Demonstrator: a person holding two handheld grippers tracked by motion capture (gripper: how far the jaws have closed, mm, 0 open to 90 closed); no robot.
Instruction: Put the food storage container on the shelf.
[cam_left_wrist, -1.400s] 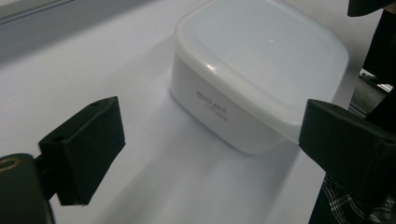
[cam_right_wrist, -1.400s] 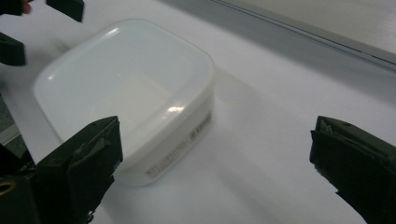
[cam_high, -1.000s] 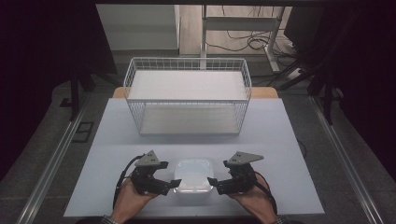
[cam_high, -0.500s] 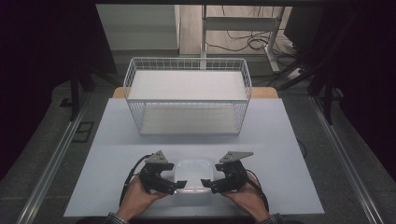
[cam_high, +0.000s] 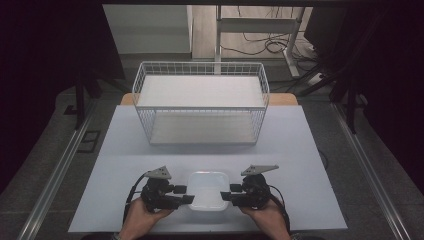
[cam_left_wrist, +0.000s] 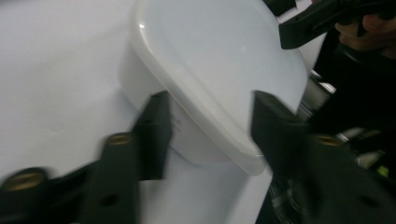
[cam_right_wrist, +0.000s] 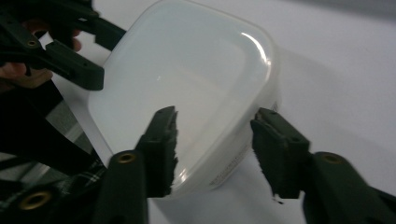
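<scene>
A white lidded plastic container (cam_high: 208, 190) sits near the table's front edge, between my two grippers. My left gripper (cam_high: 186, 194) is at its left side. In the left gripper view the container's (cam_left_wrist: 219, 60) rim lies between the left gripper's (cam_left_wrist: 210, 116) jaws, one by the wall, one over the lid. My right gripper (cam_high: 226, 194) is at the container's right side. In the right gripper view the right gripper (cam_right_wrist: 212, 135) straddles the container's (cam_right_wrist: 187, 79) edge the same way. Both pairs of jaws have just been closing, with gaps still showing.
A white wire basket (cam_high: 200, 120) stands on the table (cam_high: 300, 150) behind the container, well apart from it. Dark floor, rails and cables surround the table.
Both hands have come in from the container's sides, so each gripper's jaws now reach over its edge. The jaws stand narrower than before.
</scene>
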